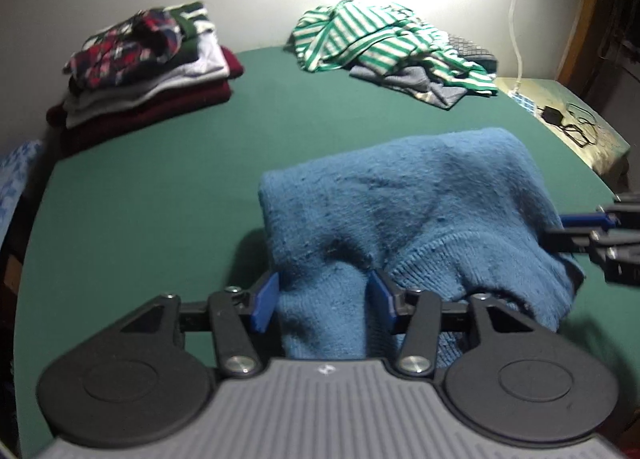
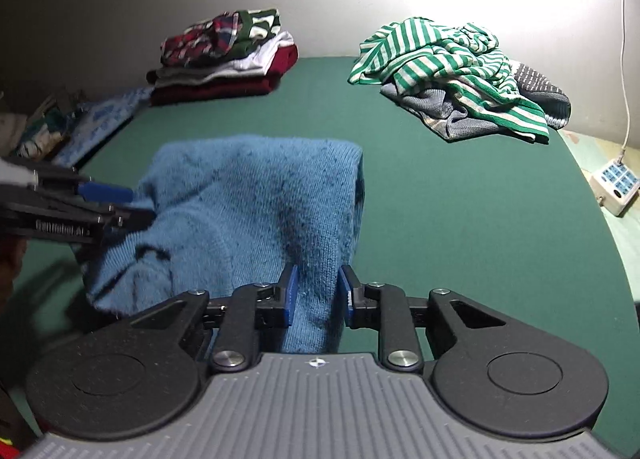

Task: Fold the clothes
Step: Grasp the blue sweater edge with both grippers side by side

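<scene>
Left claw [image 1: 323, 301] stands partly open, pads on either side of a bunched fold of the blue sweater [image 1: 404, 199]; knit lies between the jaws, but I cannot confirm that the pads press on it. Right claw [image 2: 318, 297] is narrower, and its pads appear to pinch a hanging strip of the same sweater.

Position of the work item: in the left wrist view the blue sweater occupies the centre and runs toward 3 o'clock, lifted and draped off the green table [image 1: 168, 187] between both claws.

Progress, read left to right:
1. At 10 o'clock, a folded stack [image 1: 160, 75] of maroon, white and plaid garments. I judge this work complete.
2. At centre, the blue sweater, doubled over but not flat or squared. I judge this fold to be in hand.
3. At 1 o'clock, a loose heap topped by a green-striped garment [image 1: 380, 39], with grey knitwear under it. Still unfolded.

By my estimate roughly half the load remains.

Containers: none is visible. Beyond the table's edge at 3 o'clock, a power strip [image 2: 616, 183] and a black adapter [image 1: 550, 115] lie clear of the work.
</scene>
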{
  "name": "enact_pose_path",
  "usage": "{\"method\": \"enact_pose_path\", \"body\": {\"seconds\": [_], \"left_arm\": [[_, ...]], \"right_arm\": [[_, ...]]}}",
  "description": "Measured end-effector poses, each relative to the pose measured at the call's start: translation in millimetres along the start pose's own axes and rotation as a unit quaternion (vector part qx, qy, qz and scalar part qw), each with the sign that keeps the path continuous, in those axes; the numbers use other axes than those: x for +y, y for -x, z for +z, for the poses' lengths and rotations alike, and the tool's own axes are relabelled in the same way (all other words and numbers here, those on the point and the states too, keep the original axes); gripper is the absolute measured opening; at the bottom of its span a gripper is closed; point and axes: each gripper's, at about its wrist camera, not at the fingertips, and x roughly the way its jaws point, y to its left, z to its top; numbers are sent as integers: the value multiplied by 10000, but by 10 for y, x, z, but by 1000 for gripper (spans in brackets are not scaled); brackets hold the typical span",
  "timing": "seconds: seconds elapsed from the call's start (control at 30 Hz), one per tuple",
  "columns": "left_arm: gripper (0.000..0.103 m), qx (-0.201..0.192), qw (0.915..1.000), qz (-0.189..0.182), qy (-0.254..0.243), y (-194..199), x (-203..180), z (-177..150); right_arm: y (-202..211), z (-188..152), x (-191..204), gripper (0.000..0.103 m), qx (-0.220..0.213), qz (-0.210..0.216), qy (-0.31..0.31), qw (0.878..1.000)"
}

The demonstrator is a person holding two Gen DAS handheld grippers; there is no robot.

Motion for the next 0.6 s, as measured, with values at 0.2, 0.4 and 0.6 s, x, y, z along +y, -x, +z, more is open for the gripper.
{"method": "enact_pose_path", "body": {"seconds": [0.2,0.4,0.6], "left_arm": [[65,87,9990,122,428,-33,37,-15],[78,208,9982,205,529,-73,77,26],[83,242,9984,256,444,-94,88,65]], "right_arm": [[-56,-94,93,26,92,-214,68,9997],[-89,-113,50,28,130,-212,-82,9997],[20,75,27,29,85,-237,57,9997]]}}
